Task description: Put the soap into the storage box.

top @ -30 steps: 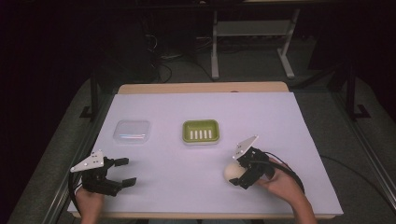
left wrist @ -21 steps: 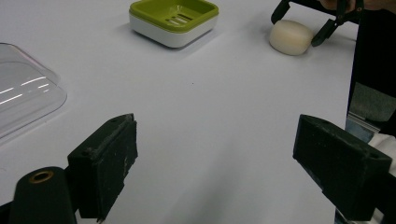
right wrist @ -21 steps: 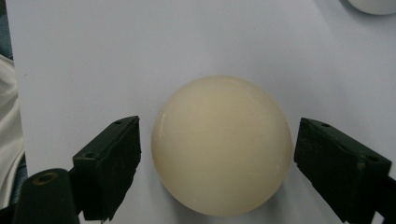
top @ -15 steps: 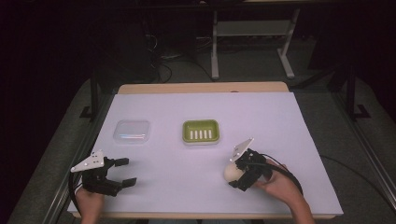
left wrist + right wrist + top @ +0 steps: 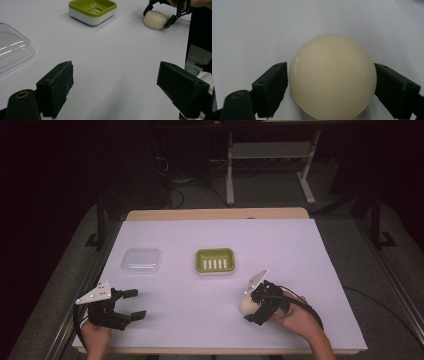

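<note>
A rounded cream soap bar [image 5: 245, 305] lies on the white table sheet [image 5: 210, 235] near the front right. My right gripper [image 5: 249, 307] straddles it; its jaws have just been closing and both pads now touch the bar's sides. In the right gripper view the soap bar [image 5: 333, 77] spans the whole gap of the right gripper [image 5: 330, 86]. My left gripper [image 5: 136, 303] rests at the front left, open and holding nothing. The left gripper view looks past the open left gripper [image 5: 115, 85] to the soap bar [image 5: 155, 19], the right gripper [image 5: 157, 18] and the green soap dish [image 5: 75, 3].
The green soap dish [image 5: 215, 251] with a slotted floor sits mid-table. A clear plastic lid [image 5: 141, 260] lies to its left, also near the left gripper [image 5: 12, 47]. Bare sheet lies between the two grippers. Dark floor and a desk frame [image 5: 230, 170] lie beyond the far edge.
The right hand has shifted slightly toward the front edge, staying around the soap bar. The left gripper has not moved.
</note>
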### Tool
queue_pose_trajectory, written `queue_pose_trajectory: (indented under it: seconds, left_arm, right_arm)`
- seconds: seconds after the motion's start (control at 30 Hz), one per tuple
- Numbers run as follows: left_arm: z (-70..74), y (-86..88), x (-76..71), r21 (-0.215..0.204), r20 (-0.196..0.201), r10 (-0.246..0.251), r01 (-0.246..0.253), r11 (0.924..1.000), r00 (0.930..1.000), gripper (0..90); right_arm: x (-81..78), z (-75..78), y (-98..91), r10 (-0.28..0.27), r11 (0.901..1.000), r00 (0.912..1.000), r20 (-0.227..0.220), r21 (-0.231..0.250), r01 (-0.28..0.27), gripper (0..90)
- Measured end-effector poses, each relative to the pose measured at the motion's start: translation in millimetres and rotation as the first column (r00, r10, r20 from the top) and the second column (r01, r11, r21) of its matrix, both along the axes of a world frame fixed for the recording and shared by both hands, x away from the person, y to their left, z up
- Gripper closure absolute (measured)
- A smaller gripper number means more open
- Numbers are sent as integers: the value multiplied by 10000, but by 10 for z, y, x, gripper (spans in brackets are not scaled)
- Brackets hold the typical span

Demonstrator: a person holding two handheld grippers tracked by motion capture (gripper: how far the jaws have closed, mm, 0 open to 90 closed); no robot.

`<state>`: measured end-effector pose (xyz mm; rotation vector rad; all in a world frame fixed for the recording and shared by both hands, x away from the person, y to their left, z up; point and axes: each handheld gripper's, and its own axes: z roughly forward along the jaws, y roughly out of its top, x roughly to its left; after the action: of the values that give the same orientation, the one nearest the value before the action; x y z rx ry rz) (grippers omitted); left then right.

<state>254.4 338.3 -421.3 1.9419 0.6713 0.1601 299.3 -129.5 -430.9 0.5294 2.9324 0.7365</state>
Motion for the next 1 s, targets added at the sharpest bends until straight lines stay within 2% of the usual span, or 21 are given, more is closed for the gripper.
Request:
queue_pose_trajectory:
  seconds: [1.0]
  left_arm:
    - [5, 10, 0, -4, 4, 14, -14, 10000, 10000, 131]
  right_arm:
    - [-15, -8, 24, 41, 9995, 9998, 185, -324, -35, 219]
